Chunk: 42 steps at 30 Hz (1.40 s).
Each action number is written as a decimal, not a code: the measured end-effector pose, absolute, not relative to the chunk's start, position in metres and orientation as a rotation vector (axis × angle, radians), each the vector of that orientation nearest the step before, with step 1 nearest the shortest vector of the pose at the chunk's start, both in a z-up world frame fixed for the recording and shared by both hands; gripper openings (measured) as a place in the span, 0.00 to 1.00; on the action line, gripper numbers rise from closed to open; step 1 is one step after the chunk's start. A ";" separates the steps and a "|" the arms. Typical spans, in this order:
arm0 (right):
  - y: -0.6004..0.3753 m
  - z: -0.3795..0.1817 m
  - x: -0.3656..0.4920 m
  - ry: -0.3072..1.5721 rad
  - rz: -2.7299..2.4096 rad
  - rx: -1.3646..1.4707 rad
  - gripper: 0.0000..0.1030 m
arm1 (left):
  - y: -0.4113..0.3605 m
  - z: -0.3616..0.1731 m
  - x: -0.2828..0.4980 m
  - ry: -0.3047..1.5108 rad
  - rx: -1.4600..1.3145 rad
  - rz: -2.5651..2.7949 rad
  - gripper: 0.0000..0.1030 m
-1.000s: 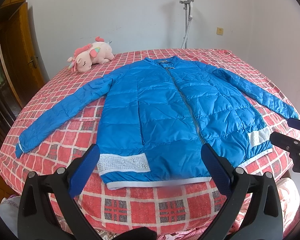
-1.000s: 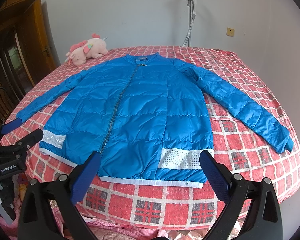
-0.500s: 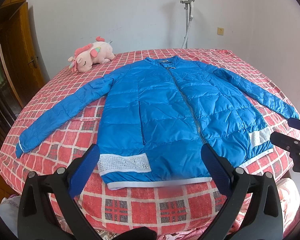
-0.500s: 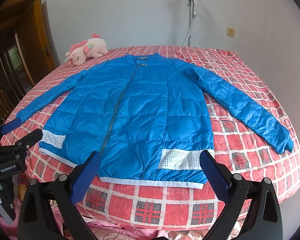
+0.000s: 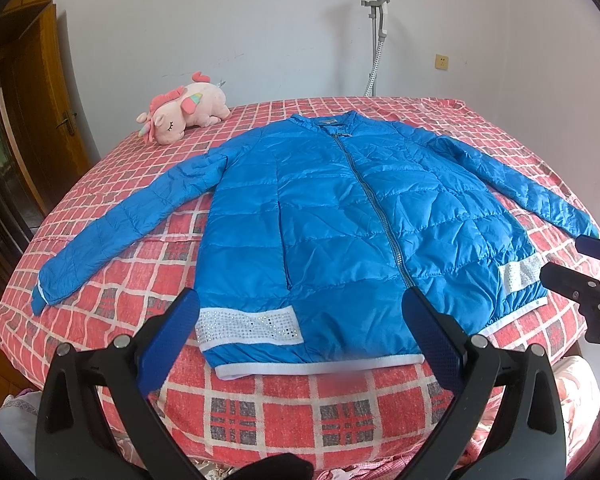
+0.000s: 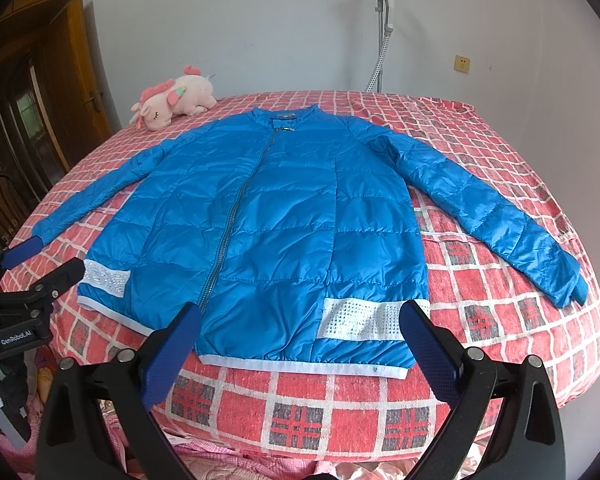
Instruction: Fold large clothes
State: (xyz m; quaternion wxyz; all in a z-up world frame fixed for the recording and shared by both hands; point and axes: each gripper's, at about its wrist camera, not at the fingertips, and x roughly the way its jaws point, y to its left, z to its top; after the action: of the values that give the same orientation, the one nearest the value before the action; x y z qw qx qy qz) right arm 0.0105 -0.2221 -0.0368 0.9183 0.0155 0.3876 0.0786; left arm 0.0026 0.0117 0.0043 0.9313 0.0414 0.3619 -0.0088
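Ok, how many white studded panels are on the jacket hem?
2. One panel sits at the hem corner on the left gripper's side; the other panel at the hem corner by the right gripper. The underside is hidden.

quilted jacket [image 5: 340,216] bright blue, with grey zipper [image 5: 374,208], white hem band [image 6: 300,364] and white studded panels [image 6: 360,318]; bed cover [image 5: 280,404] red with white grid lines and grey plaid squares; plush unicorn [image 5: 184,110] pink; wall [image 6: 280,20] white; door [image 5: 40,92] orange-brown wood; tool pads [image 6: 170,356] blue on black frames.
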 end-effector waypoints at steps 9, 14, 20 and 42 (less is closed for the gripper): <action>-0.221 -0.036 0.010 0.797 0.162 0.030 0.96 | 0.013 0.002 0.002 0.741 0.084 -0.016 0.97; -0.228 -0.034 0.014 0.786 0.152 0.040 0.96 | 0.011 0.001 0.008 0.744 0.096 -0.022 0.97; -0.294 -0.023 0.050 0.744 -0.051 0.075 0.96 | -0.002 0.004 0.057 0.753 0.151 -0.058 0.97; -0.614 -0.110 0.108 1.019 -0.472 0.611 0.92 | -0.089 -0.052 0.293 1.059 0.175 -0.180 0.97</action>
State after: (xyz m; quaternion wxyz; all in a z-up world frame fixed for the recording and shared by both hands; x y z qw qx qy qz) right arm 0.1079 -0.6137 -0.1102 0.8024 0.2851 0.4757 -0.2204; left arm 0.2934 -0.0894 -0.0522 0.8557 0.0832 0.5036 -0.0856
